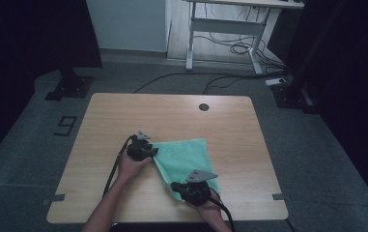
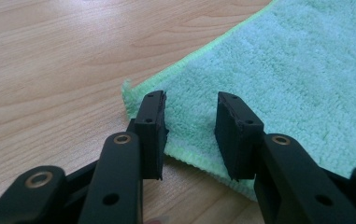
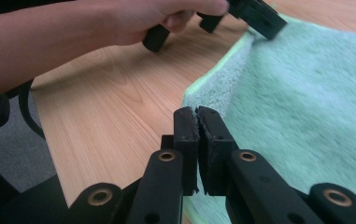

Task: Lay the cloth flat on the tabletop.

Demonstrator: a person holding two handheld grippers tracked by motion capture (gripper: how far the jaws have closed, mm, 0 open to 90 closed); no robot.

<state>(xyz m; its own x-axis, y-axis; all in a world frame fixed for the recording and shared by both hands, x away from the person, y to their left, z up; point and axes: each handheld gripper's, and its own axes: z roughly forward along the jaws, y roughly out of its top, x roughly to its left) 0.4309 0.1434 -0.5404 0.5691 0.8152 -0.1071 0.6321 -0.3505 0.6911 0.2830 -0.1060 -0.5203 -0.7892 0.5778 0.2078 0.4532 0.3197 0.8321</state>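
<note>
Two grippers are working one green towel (image 1: pixel 184 162) on the wooden table (image 1: pixel 123 116).

The single towel is lying folded just below the table's middle, its long axis running from the far edge down to a narrow corner pointing at the person. The left gripper (image 2: pixel 189 128) is sitting at the towel's far-left corner, jaws spread astride it, pads not pressing. The right gripper (image 3: pixel 197 140) is at the near corner, jaws pressed together, pinching the towel's edge.
</note>
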